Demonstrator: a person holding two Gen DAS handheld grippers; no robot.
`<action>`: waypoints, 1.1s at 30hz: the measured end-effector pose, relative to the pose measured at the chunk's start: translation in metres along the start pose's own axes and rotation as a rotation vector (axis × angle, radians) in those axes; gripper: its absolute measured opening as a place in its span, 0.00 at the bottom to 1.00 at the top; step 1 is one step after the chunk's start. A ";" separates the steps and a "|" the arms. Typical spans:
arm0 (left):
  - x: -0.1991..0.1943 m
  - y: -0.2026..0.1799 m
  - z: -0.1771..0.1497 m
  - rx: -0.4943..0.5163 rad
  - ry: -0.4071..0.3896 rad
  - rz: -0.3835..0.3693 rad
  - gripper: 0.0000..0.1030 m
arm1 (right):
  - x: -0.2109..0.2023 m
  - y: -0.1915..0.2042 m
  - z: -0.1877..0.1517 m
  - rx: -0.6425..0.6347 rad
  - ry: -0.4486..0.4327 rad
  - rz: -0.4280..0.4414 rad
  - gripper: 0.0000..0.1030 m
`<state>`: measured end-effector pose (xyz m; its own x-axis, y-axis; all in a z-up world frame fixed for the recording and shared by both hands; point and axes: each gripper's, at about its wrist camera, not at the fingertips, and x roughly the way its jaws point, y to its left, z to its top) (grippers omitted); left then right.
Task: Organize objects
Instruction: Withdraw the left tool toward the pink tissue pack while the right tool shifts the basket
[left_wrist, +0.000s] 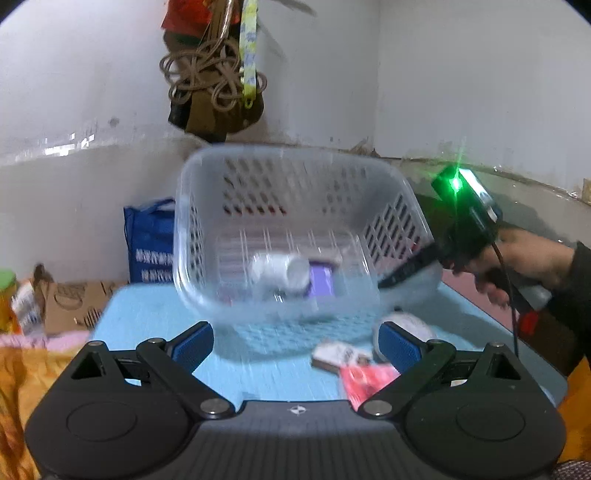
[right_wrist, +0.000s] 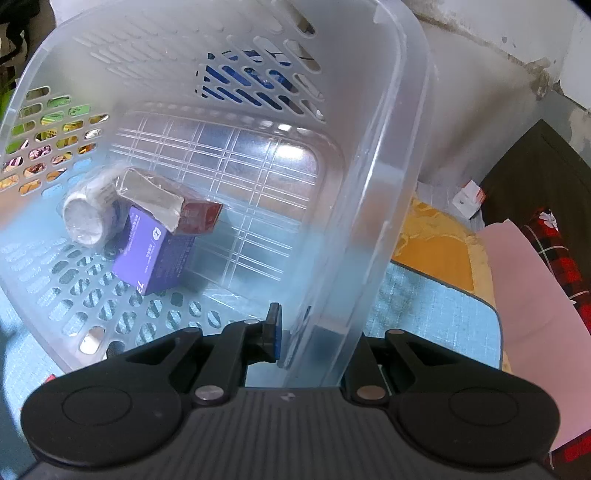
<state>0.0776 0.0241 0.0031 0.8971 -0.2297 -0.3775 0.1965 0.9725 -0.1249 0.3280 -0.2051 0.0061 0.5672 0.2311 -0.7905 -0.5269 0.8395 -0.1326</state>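
A clear plastic basket (left_wrist: 207, 221) stands tilted on the blue mat (left_wrist: 147, 314), its opening turned toward me. Inside lie a white bottle (left_wrist: 280, 271) and a purple box (left_wrist: 321, 284). The right wrist view shows the bottle (right_wrist: 85, 218), the purple box (right_wrist: 147, 254) and a silver-and-red box (right_wrist: 170, 203) gathered at the low side. My right gripper (right_wrist: 303, 339) is shut on the basket's side wall (right_wrist: 369, 184); it also shows as the right gripper (left_wrist: 406, 269) from the left. My left gripper (left_wrist: 295, 336) stands open just before the basket, holding nothing.
On the mat near my left gripper's right finger lie a small flat box (left_wrist: 332, 356), a red packet (left_wrist: 365, 380) and a white round thing (left_wrist: 410, 325). A blue bag (left_wrist: 151, 240) and cardboard (left_wrist: 74, 302) stand behind. Pink sheet (right_wrist: 524, 277) and yellow cloth (right_wrist: 436, 251) lie right.
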 end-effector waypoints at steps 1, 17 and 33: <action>0.000 -0.002 -0.005 -0.006 0.008 -0.007 0.94 | -0.001 0.001 0.000 -0.002 -0.002 0.000 0.14; 0.033 -0.041 -0.032 0.008 0.084 -0.069 0.93 | 0.001 -0.003 -0.010 -0.002 -0.038 -0.003 0.14; 0.057 -0.049 -0.043 0.002 0.129 -0.052 0.93 | -0.005 -0.015 0.013 0.079 0.017 0.007 0.26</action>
<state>0.1018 -0.0382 -0.0514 0.8275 -0.2830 -0.4849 0.2425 0.9591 -0.1458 0.3416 -0.2120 0.0196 0.5528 0.2294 -0.8011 -0.4792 0.8740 -0.0803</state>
